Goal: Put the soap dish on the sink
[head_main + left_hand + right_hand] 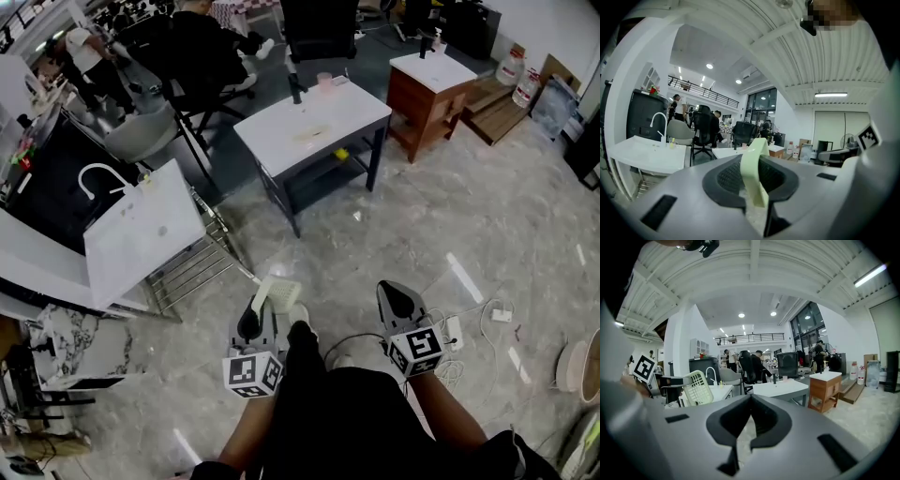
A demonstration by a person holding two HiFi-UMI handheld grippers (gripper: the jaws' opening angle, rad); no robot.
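A pale green slotted soap dish (277,292) stands on edge between the jaws of my left gripper (262,306), which is shut on it. From the left gripper view the soap dish (753,174) rises out of the jaw gap as a thin strip. The white sink (141,232) with its curved white faucet (94,174) is to the left, well apart from the dish. My right gripper (393,290) hangs level beside the left one, shut with nothing in it. Seen from the right gripper view, the soap dish (699,387) is at the left and the right gripper (751,397) has its tips together.
A metal rack (190,269) sits under the sink. A white table (314,123) with a dark bottle and a pink cup stands ahead, and a wooden cabinet (433,94) beyond it. Office chairs and people are at the back. Cables and a power strip (456,329) lie on the marble floor.
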